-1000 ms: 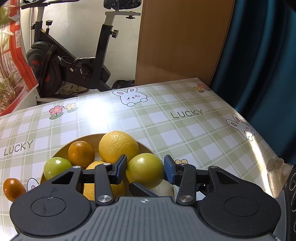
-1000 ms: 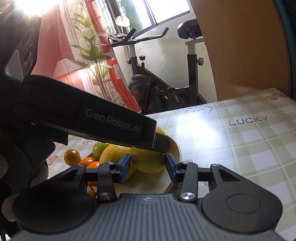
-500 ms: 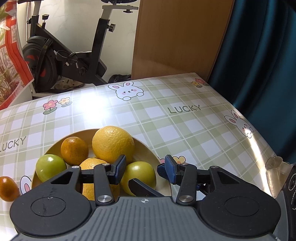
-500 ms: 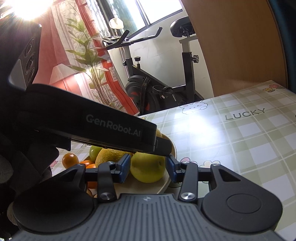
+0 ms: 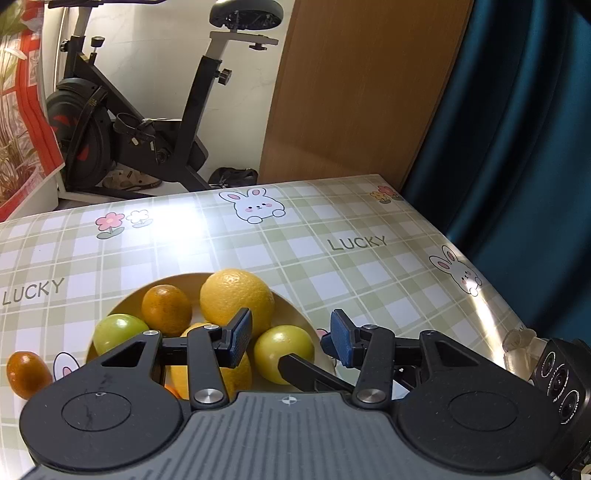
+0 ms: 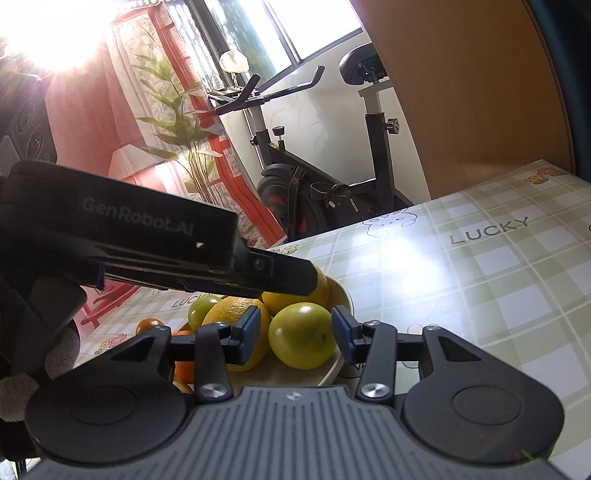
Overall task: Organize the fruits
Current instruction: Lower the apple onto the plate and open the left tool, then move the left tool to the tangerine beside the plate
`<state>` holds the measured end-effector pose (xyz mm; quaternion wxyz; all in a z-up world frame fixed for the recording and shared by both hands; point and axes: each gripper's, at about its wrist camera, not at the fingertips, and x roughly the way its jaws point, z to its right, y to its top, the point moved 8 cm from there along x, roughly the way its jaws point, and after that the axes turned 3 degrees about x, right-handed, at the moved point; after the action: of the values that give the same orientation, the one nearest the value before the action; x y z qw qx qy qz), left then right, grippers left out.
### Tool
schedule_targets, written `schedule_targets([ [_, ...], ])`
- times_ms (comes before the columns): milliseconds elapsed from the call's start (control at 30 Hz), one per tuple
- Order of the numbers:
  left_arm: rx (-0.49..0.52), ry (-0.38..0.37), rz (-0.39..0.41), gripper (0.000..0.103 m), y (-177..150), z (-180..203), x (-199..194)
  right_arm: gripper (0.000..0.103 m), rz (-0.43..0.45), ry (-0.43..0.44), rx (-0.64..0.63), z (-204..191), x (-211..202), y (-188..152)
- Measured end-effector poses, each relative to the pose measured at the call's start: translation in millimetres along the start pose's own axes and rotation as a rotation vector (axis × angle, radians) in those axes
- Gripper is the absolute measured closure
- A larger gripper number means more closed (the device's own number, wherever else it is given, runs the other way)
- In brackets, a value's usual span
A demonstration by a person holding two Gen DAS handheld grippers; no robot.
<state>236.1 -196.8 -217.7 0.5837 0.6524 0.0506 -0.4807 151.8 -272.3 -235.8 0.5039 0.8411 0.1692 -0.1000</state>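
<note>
I am in a home living room: a black exercise bike by the white wall, a leafy green houseplant, a bunny-print checked tablecloth.

From my left wrist view, the gripper body covers the near rim of the plate and most of the lower orange. On the right wrist view, the left gripper blocks the back fruit, and window glare washes out the top-left corner.

Left gripper open; right gripper jaws opening.
</note>
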Motion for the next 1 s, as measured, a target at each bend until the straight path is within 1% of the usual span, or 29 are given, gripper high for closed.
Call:
schedule_targets([
  [100,-0.02,0.024,0.019,0.054,2,-15,-10,0.056,0.001,-0.001,0.001,0,0,0],
  [233,-0.076,0.044,0.04,0.054,-2,-39,-24,0.056,0.003,0.0,0.008,0,-2,0],
  [400,-0.136,0.083,0.07,0.054,-11,-72,-45,0.056,0.028,0.006,0.018,2,-8,3],
  [500,-0.174,0.1,0.084,0.054,-16,-97,-59,0.056,0.013,-0.009,0.012,2,-8,2],
  [633,-0.218,0.121,0.094,0.054,-24,-131,-82,0.056,-0.019,-0.048,-0.003,0,-8,2],
  [700,-0.24,0.116,0.103,0.054,-28,-145,-93,0.056,-0.024,-0.058,0.02,-2,-12,3],
  [767,-0.249,0.133,0.107,0.054,-33,-160,-102,0.056,-0.021,-0.051,0.028,-10,-15,8],
  [833,-0.272,0.153,0.107,0.054,-37,-174,-109,0.056,-0.018,-0.038,0.001,-24,-14,15],
  [900,-0.305,0.147,0.118,0.054,-41,-187,-118,0.056,-0.024,-0.026,-0.032,-40,-9,20],
  [1000,-0.323,0.149,0.141,0.054,-44,-201,-127,0.056,-0.044,0.005,-0.093,-68,6,24],
])
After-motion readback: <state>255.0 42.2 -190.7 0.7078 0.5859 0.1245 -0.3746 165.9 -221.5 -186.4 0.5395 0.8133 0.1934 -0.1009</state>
